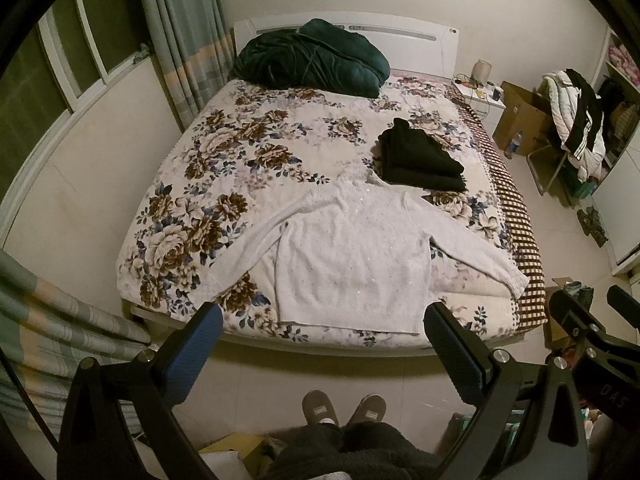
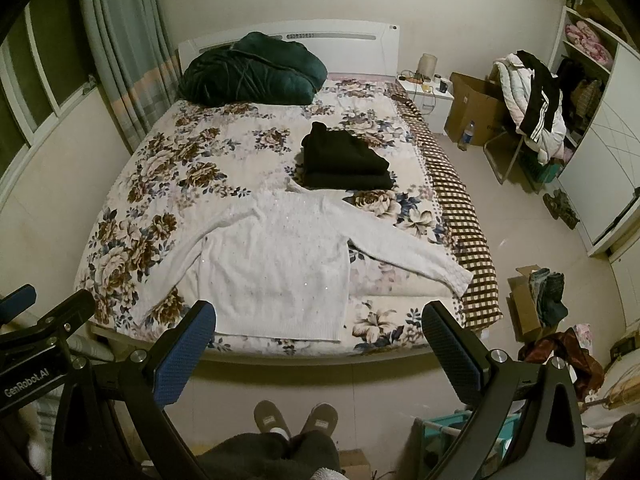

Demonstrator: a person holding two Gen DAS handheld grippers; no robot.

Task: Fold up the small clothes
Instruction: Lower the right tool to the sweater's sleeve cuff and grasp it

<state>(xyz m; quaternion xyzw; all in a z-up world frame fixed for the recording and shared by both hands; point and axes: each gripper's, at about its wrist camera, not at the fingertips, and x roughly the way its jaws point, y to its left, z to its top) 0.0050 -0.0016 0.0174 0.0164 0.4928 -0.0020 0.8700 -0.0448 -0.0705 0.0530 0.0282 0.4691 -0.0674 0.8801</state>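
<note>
A white knit sweater [image 1: 352,256] lies flat, sleeves spread, near the foot of the floral bed [image 1: 224,152]; it also shows in the right wrist view [image 2: 272,256]. A pile of folded black clothes [image 1: 420,158] sits just beyond its collar, also in the right wrist view [image 2: 344,160]. My left gripper [image 1: 324,320] is open and empty, held back from the bed over its foot edge. My right gripper [image 2: 320,320] is open and empty, likewise held back. The right gripper also shows at the left wrist view's right edge [image 1: 592,304].
A dark green blanket [image 1: 312,58] is heaped at the headboard. Curtains [image 1: 180,40] hang left. A nightstand [image 2: 426,90], cardboard boxes [image 2: 472,108] and a chair piled with clothes [image 2: 532,100] stand right of the bed. My slippered feet [image 1: 344,406] are on the tiled floor.
</note>
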